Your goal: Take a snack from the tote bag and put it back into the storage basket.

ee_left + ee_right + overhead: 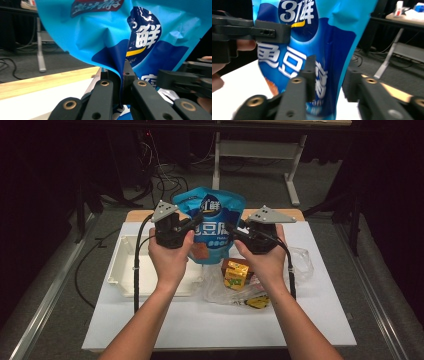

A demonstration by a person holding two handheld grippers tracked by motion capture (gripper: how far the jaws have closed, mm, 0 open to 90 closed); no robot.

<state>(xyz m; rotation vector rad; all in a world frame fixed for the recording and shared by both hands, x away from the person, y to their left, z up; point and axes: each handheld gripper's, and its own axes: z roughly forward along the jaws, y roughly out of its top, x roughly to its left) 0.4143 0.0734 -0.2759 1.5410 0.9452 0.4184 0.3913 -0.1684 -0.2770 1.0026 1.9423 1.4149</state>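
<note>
A blue snack bag (212, 215) with white print hangs upright above the white table top, held between both grippers. My left gripper (196, 223) pinches the bag's left side. In the left gripper view its jaws (122, 77) are shut on a fold of the bag (100, 32). My right gripper (230, 230) is at the bag's right side. In the right gripper view its jaws (330, 80) stand apart, with the bag's (332, 37) lower edge between them. The left gripper (272, 31) also appears there, clamped on the bag's far side.
A white tray (116, 270) lies at the table's left under my left hand. A clear plastic bag (217, 292) holding a yellow box (236, 274) and other snacks lies below the right hand. The white sheet (200, 325) extends to the front edge. Desk legs (294, 175) and cables stand beyond the table.
</note>
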